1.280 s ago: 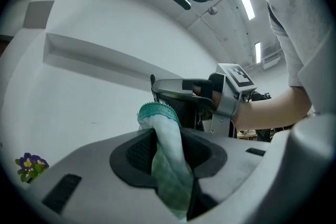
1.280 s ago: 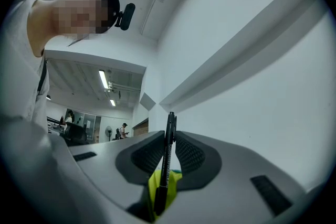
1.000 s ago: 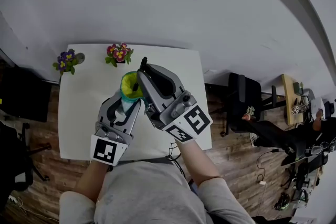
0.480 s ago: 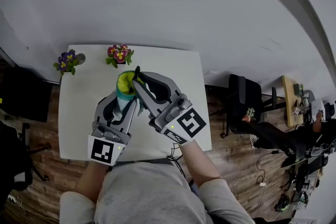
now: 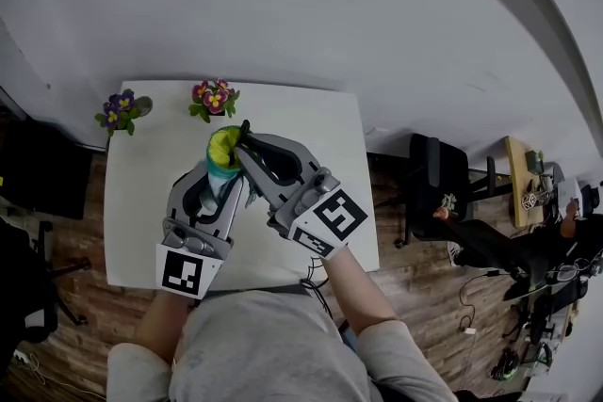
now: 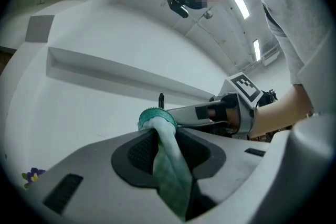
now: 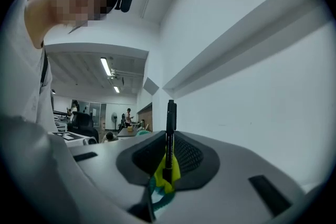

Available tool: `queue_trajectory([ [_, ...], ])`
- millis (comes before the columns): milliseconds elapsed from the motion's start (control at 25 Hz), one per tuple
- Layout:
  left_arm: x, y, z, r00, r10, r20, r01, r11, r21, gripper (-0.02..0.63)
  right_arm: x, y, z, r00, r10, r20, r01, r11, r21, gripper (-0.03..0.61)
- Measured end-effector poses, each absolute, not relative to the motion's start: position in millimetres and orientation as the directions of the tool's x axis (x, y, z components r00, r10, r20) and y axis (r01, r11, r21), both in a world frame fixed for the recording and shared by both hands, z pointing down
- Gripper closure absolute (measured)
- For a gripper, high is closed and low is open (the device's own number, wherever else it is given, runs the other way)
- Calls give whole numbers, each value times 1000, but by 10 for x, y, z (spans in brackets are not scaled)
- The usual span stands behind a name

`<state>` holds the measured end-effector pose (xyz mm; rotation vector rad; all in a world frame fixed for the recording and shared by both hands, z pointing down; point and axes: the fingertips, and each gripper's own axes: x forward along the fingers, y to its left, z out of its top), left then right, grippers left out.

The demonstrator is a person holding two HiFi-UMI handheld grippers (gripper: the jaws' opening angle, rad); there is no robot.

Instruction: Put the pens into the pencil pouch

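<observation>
Black pen (image 7: 170, 134) upright in green pouch (image 5: 224, 152)

Black pen (image 7: 170, 123) in closing right claw (image 7: 169, 140)

Both grippers are meeting tip to tip at the centre of the head view.
The left gripper (image 5: 222, 178), lower left of centre, is angling up and to the right with its jaws pinching the pouch (image 6: 170, 165). The right gripper (image 5: 244, 139) is reaching in from the lower right towards the upper left; its jaws have just been closing and are gripping the pen (image 7: 170, 128) between them. Both forearms (image 5: 353, 292) are extending up from the bottom edge, converging.
</observation>
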<state>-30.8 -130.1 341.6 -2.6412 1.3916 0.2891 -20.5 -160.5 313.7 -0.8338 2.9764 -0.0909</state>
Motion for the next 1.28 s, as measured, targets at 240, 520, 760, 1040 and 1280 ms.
queue_trajectory([
  [240,-371,-1342,3411,543,-804,-242,-834,-549,-48,486,-219,-1591,3102,-878,-478,-5,-476,876,-85,448],
  [520,-345,-1317,3434,561,-796,-230,-827,-552,-106,486,-184,-1675,2937,-857,-513,-34,-510,857,-80,452],
  [760,-354,-1327,3377,565,-789,-242,-825,-548,-140,486,-233,-1678,2962,-884,-467,-34,-451,869,-201,518],
  [1040,-386,-1339,3353,566,-785,-250,-824,-540,-171,495,-314,-1680,3122,-898,-438,48,-438,878,-193,518],
  [1280,-461,-1372,3367,545,-798,-256,-838,-530,-132,497,-312,-1652,3085,-903,-417,103,-427,897,-113,411],
])
